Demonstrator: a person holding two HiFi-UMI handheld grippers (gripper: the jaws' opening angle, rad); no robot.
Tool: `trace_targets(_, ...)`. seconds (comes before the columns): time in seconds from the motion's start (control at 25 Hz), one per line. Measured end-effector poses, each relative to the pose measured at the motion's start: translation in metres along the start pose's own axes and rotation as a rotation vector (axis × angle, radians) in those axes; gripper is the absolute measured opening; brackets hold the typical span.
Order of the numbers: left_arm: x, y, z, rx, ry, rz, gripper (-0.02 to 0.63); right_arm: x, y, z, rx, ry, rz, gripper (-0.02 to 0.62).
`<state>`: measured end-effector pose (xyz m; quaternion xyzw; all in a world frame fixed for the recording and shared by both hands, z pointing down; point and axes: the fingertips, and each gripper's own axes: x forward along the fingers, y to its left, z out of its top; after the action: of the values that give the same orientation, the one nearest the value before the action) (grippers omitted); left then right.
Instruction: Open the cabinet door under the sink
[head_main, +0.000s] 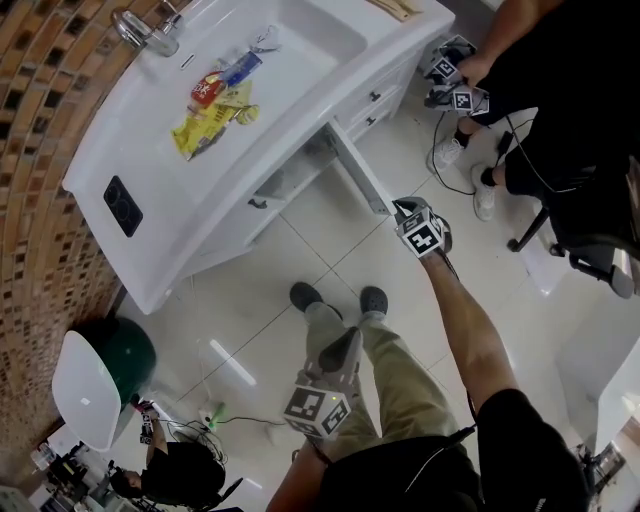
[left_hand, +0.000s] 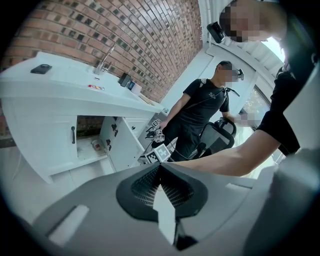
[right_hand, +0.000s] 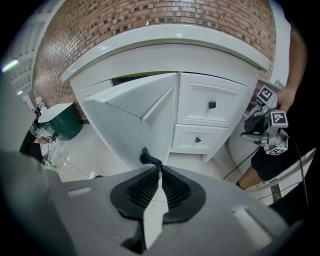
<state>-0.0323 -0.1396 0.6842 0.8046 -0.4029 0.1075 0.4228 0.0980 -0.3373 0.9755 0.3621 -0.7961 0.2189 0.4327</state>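
White cabinet door (right_hand: 125, 115) below the sink (head_main: 310, 50) stands swung well out, so the opening looks nearly done; right gripper (right_hand: 159, 169) pinches its black handle (right_hand: 148, 157); left gripper (left_hand: 160, 167) is clenched on nothing, away from the sink; sink holds snack packets (head_main: 215, 110); cupboard (left_hand: 87, 155) beneath it holds one small item (left_hand: 95, 145).

sink (head_main: 300, 60): white, glossy, smooth, ceramic by its look
faucet (head_main: 140, 30): bright polished metal
wrappers (head_main: 215, 115): shiny, crinkled plastic film
door (right_hand: 130, 107): white painted panel, smooth with a soft sheen, fine grooves across its middle
handle (right_hand: 148, 157): dark, smooth, slightly glossy
wall (head_main: 40, 120): small brown tiles, rough-looking joints
floor (head_main: 300, 250): pale glossy tiles, reflecting light
right gripper (right_hand: 159, 169): matt grey plastic, black ribbed pads
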Motion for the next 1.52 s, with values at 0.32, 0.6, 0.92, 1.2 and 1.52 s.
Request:
trace_targets(0.32,-0.009,0.000,-0.006,-0.021,-0.011,0.028,0.017,-0.007,-0.024,-0.003,0.038,-0.035,0.005,0.009)
trace_targets(0.6,-0.013,-0.008,-0.017,-0.008,-0.002,0.050,0.016,-0.035,-0.026,-0.025,-0.002,-0.032,0.029,-0.012)
trace_targets(0.92,-0.046,-0.043,0.016,0.052,-0.063,0.078,0.016,-0.130,0.042,-0.053,-0.007,-0.071,0.092,-0.012)
trace_targets(1.2,-0.099,-0.074,0.056,0.055,-0.187,0.118,0.017,-0.199,0.116,-0.073,-0.021,-0.078,0.192,-0.012)
trace_targets(1.52,-0.172,-0.102,0.056,0.105,-0.288,0.124,0.016,-0.265,0.189,-0.003,-0.168,-0.211,0.230,-0.012)
